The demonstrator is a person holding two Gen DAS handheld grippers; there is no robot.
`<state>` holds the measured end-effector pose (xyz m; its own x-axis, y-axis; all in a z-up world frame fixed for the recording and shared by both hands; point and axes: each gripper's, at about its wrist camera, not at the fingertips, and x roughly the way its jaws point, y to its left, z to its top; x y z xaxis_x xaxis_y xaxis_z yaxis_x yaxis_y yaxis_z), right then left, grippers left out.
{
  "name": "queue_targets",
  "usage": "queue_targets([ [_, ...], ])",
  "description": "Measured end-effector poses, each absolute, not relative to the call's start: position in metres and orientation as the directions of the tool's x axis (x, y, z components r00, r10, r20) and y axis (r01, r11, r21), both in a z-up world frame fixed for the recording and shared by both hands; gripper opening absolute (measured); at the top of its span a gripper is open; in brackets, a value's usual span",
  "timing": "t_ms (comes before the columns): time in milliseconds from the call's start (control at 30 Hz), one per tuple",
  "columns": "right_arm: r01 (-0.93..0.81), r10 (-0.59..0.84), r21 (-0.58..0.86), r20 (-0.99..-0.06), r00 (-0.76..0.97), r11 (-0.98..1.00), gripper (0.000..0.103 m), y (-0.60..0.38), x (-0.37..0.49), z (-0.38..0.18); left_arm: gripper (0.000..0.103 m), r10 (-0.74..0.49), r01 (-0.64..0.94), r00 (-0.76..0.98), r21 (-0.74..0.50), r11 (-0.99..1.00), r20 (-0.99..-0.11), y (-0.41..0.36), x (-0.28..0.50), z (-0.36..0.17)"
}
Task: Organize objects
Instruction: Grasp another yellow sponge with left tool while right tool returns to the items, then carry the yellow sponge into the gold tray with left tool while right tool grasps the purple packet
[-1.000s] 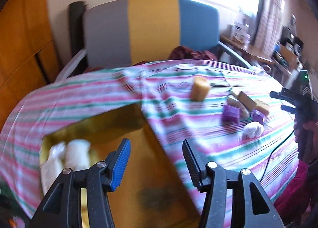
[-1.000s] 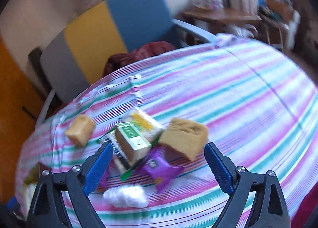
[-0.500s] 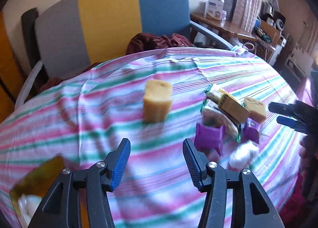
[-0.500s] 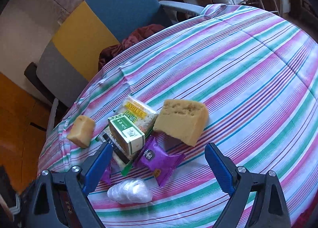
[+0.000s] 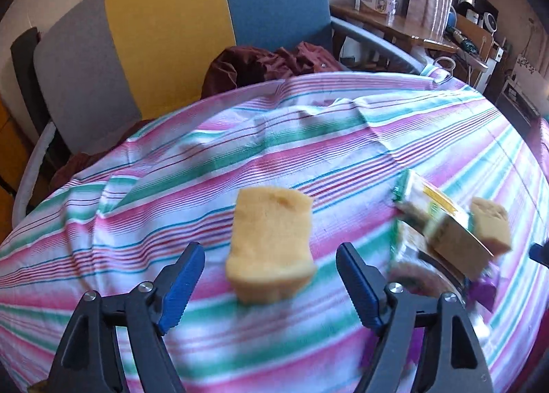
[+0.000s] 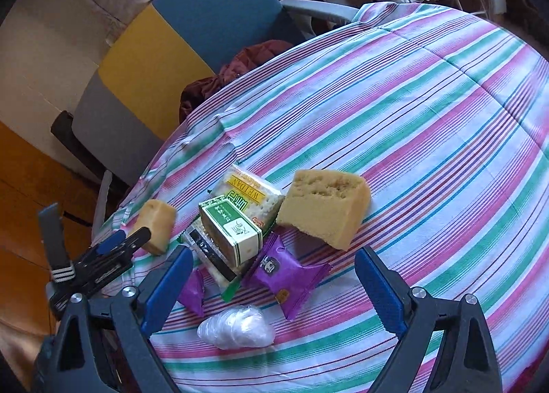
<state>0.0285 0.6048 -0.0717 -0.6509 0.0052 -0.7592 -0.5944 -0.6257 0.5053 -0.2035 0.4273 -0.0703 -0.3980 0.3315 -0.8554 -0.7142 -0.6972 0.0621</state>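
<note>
At the far left of the right wrist view, the left hand-held gripper [image 6: 132, 237] shows only in part, its body cut by the frame edge and by the right tool's own finger. Its fingers stand apart with nothing between them, and its tip overlaps a small yellow sponge [image 6: 156, 225]; whether they touch I cannot tell. In its own view the left hand-held gripper [image 5: 269, 268] frames that small yellow sponge [image 5: 271, 243], which lies on the striped tabletop [image 5: 206, 166], blurred at its edges.

To the right lies a heap: a green-and-white box [image 6: 231, 233] sits on a flat black-ended packet whose lower part is hidden, and leans against a cracker pack [image 6: 252, 192]. A purple wrapper [image 6: 286, 271] lies near of the box; a second purple wrapper [image 6: 193, 292] is half covered by the right tool's left finger. A clear plastic bundle [image 6: 236, 326] lies nearest. In the left wrist view this heap is smeared and hard to read.

Right of the heap, touching the cracker pack, rests a large yellow sponge [image 6: 324, 206]. The right hand-held gripper [image 6: 274, 288] hangs above the heap with its fingers wide apart, gripping nothing.

Far off stand a grey, yellow and blue chair [image 5: 178, 22] with a dark red cloth [image 5: 271, 63] on its seat, partly hidden by the tabletop edge, and a cluttered wooden desk [image 5: 394, 24] at the right.
</note>
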Motion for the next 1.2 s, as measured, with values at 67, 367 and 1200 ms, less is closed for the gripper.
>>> queue_targets([
  [67,-0.596,0.003,0.513,-0.756,-0.655,-0.617,0.096,0.607,0.03,-0.072,0.08,0.3,-0.701,-0.4,0.078,-0.708,-0.866,0.435,-0.211,-0.083],
  [367,-0.576,0.002,0.487,-0.763,-0.647,-0.656,0.096,0.601,0.021,-0.073,0.047,0.318,-0.673,-0.38,0.023,-0.74,-0.869,0.406,-0.198,-0.092],
  [1200,0.091,0.031,-0.088,-0.866,-0.5,-0.992,0.082,0.44,-0.07,-0.07,0.048,0.465,-0.602,-0.427,-0.14,-0.786,-0.776,0.218,-0.071,-0.006],
])
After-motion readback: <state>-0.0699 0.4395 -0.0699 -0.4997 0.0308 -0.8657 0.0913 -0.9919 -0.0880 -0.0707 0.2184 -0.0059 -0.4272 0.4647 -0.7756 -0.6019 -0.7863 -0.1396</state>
